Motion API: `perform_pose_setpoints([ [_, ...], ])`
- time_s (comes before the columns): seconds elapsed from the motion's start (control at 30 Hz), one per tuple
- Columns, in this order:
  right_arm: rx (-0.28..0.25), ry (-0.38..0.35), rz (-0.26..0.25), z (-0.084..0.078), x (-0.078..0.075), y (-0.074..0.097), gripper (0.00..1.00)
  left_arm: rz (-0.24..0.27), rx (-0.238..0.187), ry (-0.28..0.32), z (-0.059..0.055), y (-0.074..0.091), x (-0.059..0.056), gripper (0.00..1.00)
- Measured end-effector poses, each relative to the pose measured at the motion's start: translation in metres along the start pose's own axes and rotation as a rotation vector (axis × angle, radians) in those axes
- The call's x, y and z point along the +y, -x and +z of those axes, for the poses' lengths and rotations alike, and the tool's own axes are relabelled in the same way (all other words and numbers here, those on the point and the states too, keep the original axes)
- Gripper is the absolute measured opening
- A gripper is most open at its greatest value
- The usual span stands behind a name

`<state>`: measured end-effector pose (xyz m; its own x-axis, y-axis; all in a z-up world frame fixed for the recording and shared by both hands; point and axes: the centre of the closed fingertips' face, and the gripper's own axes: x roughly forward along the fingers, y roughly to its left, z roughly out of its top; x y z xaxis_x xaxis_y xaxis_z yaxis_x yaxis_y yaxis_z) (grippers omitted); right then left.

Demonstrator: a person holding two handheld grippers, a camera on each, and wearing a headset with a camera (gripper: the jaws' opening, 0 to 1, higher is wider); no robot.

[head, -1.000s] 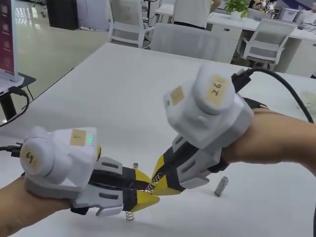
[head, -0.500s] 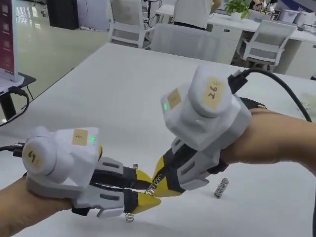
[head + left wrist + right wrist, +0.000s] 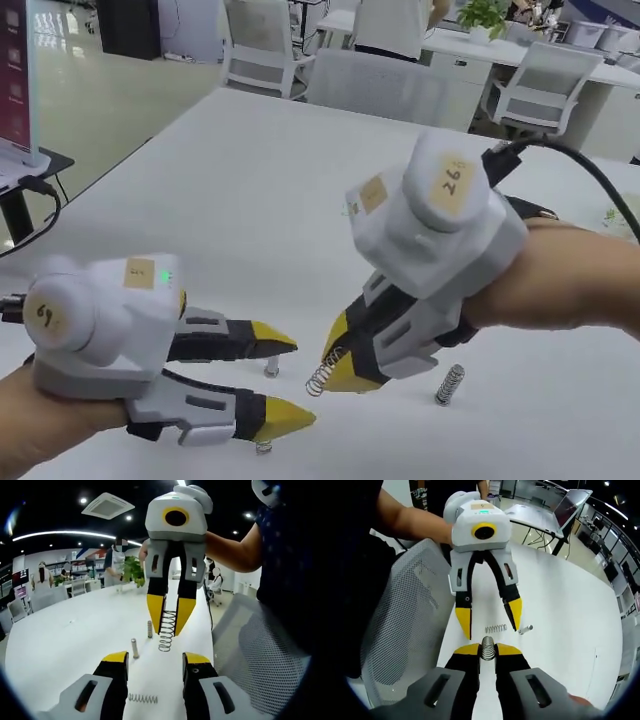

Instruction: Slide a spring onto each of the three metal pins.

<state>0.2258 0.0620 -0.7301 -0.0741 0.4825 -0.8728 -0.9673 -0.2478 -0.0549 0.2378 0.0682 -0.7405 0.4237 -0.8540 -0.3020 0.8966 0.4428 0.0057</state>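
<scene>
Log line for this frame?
left gripper open, empty | right gripper shut on held spring | bare pin standing | loose spring lying on table

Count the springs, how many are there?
3 springs: the held spring in the right gripper, the flat spring on the table by the left gripper, the upright spring beside the right gripper. Others may hide behind grippers.

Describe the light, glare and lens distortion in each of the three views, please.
Head view: soft, even light, faint shadows on the white table, no strong glare. Left gripper view: fisheye bends the table edge, ceiling lamps shine as bright spots, the held spring is sharp. Right gripper view: same bending, the mesh chair curves strongly.
</scene>
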Motion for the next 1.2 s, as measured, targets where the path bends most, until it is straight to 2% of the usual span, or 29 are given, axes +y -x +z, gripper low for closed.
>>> perform_pose_setpoints([
  [0.37,0.012,-0.041,-0.033,-0.014,-0.013,0.011,0.08,0.081,-0.007,0.028,-0.006,0.012,0.016,0.51],
  [0.83,0.079,-0.081,-0.083,-0.045,-0.04,0.03,0.08,0.129,0.009,0.062,-0.02,0.023,0.024,0.6],
  [0.97,0.112,-0.091,-0.089,-0.054,-0.049,0.03,0.08,0.135,0.011,0.068,-0.022,0.024,0.024,0.61],
  [1.2,0.177,-0.083,-0.077,-0.066,-0.061,0.016,0.08,0.137,0.015,0.069,-0.025,0.023,0.022,0.62],
])
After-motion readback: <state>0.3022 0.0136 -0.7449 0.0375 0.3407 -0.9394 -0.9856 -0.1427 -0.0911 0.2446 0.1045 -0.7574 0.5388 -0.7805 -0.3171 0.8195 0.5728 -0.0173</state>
